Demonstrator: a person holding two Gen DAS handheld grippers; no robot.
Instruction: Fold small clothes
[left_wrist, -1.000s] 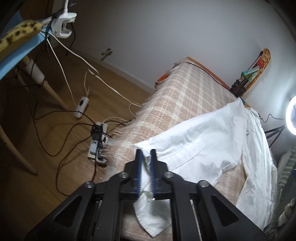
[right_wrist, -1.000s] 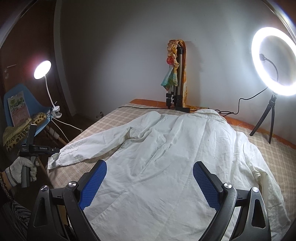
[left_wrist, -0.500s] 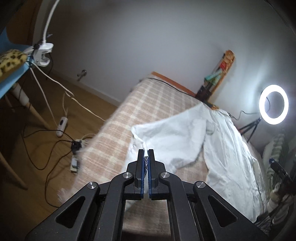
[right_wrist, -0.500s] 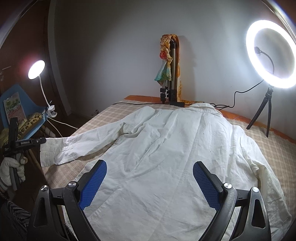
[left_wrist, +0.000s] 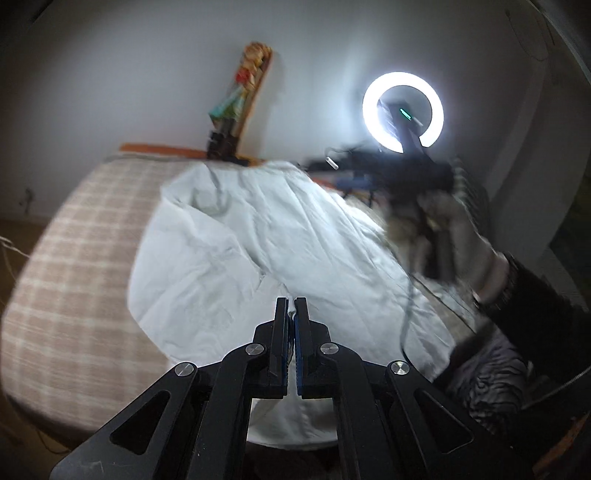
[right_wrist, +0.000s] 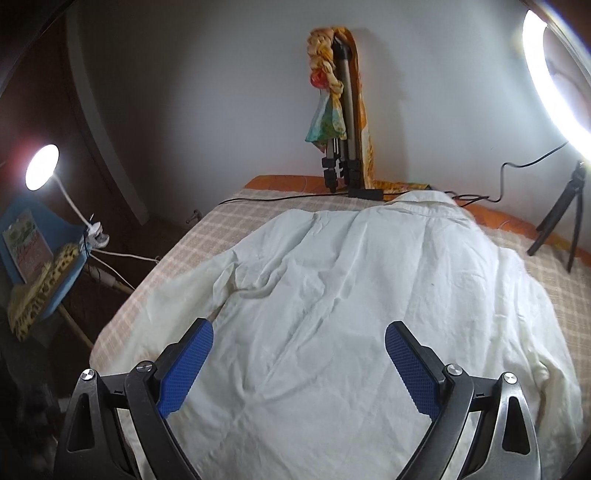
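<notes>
While white shirt (right_wrist: 332, 295) covers checked blanket (right_wrist: 207, 236), left hand-held gripper (left_wrist: 291, 306) pinches it.

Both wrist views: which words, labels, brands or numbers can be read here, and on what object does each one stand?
No text can be read in either view.
book on the blue chair: the cover has pink lettering, too small and blurred to read.
white shirt: no label or print is visible.
ring light: only a green indicator, no text.

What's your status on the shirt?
Left gripper shut on sleeve. Right gripper open, empty, above shirt. Shirt spread on bed, unfolded. Nothing in the way.
</notes>
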